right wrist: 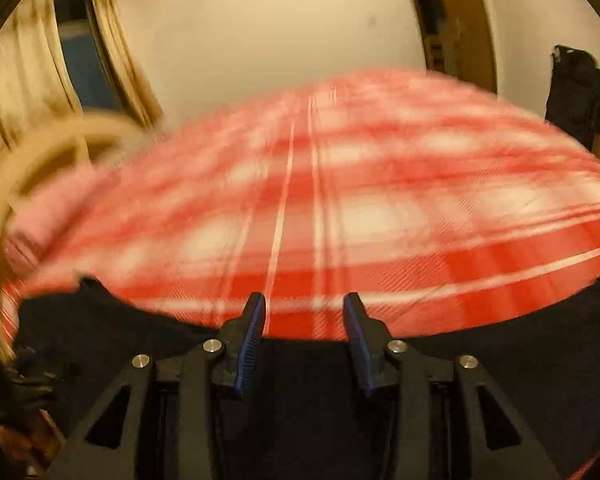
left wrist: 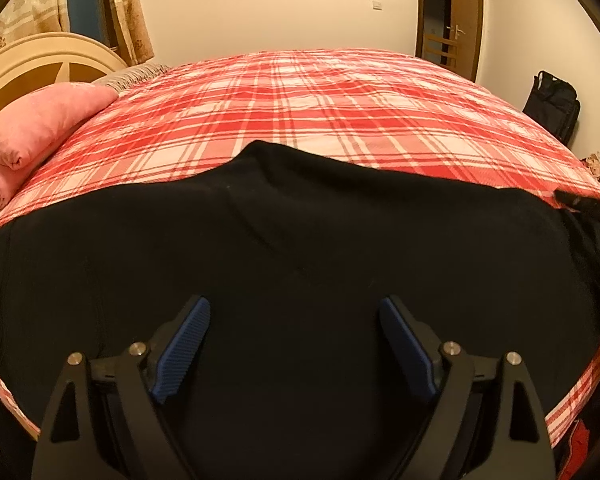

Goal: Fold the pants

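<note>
A bed [left wrist: 340, 92] under a red-and-white plaid cover fills a cream-walled room, with black pants [left wrist: 300, 248] spread along its near edge. The left gripper [left wrist: 294, 344] hovers over them, jaws wide apart and empty. Only the sharp left view shows the pink pillow [left wrist: 40, 124] at the headboard [left wrist: 32, 64] end; the blurred right view has the right gripper [right wrist: 305, 320], jaws apart, at the pants' far edge.

Left gripper [left wrist: 294, 312]: black angular frame with triangular cut-outs, four round silver screws at the linkage pivots, and fingers [left wrist: 186, 346] faced with ribbed blue pads. Right gripper [right wrist: 305, 310]: same black frame, silver screws and blue-padded fingers [right wrist: 252, 332] (view blurred, finer detail unreadable).
</note>
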`<state>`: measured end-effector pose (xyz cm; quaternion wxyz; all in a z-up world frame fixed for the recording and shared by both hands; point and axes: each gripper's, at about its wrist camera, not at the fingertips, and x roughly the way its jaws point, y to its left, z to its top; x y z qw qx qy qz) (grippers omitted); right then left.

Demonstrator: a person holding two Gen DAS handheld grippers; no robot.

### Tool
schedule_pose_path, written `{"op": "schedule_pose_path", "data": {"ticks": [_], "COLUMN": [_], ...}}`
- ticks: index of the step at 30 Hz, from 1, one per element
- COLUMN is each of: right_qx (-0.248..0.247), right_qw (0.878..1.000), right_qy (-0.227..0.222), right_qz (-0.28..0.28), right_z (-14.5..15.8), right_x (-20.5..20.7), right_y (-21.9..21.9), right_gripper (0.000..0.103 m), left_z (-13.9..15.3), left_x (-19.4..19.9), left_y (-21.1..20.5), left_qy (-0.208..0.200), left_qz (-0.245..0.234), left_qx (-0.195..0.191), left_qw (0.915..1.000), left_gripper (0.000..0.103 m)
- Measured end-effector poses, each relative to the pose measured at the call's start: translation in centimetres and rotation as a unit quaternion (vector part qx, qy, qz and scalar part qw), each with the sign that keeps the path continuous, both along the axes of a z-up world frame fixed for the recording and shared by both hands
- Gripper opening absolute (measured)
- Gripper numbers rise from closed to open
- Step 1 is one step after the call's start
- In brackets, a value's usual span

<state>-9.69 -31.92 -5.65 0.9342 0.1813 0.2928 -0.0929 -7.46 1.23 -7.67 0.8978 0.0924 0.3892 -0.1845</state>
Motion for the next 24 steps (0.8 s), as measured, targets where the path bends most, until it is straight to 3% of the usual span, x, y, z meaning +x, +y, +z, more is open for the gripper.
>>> {"op": "schedule_pose_path", "data": {"ticks": [2, 3, 5, 9, 13, 16, 18, 21, 24], "right_qx": [-0.02, -0.026, -0.027, 0.035, 0.009, 0.027, 0.007, 0.021, 0.038], "right_qw": [0.999, 0.998, 0.993, 0.98, 0.972, 0.971, 0.968, 0.966, 0.968], "right_qy": [-0.005, 0.004, 0.035, 0.115, 0.187, 0.203, 0.229, 0.242, 0.237], "right_qz": [-0.039, -0.063, -0.11, -0.156, -0.145, -0.126, -0.104, -0.087, -0.067], "right_z": [1.9, 2.3, 2.1, -1.0, -3.8, -4.9, -5.1, -5.1, -5.0], "right_x": [-3.1, -4.5, -7.2, -10.3, -10.0, -10.2, -9.5, -9.3, -9.6], "right_y": [-3.0, -5.0, -9.4, -16.1, -16.8, -16.5, -15.6, -15.0, -14.8], "right_gripper": [0.066, 0.07, 0.072, 0.072, 0.071, 0.072, 0.073, 0.061, 0.022], "left_z": [0.2, 0.3, 1.0, 1.9, 2.2, 2.3, 2.5, 2.7, 2.8], "left_x": [0.0, 0.0, -0.1, -0.4, -0.2, -0.3, -0.4, -0.4, -0.3], "left_y": [0.2, 0.3, 0.3, -0.4, -0.7, -0.8, -0.8, -0.5, -0.1], "left_qy": [0.0, 0.0, -0.005, -0.021, -0.019, -0.018, -0.022, -0.022, -0.019], "left_qz": [0.003, 0.002, -0.003, -0.01, -0.008, -0.008, -0.007, -0.003, 0.001], "left_qx": [-0.003, -0.009, -0.027, -0.038, -0.044, -0.045, -0.042, -0.047, -0.056], "left_qw": [1.0, 1.0, 0.9996, 0.999, 0.9988, 0.9988, 0.9989, 0.9986, 0.9983], "left_gripper": [0.09, 0.09, 0.09, 0.09, 0.09, 0.09, 0.09, 0.09, 0.09]}}
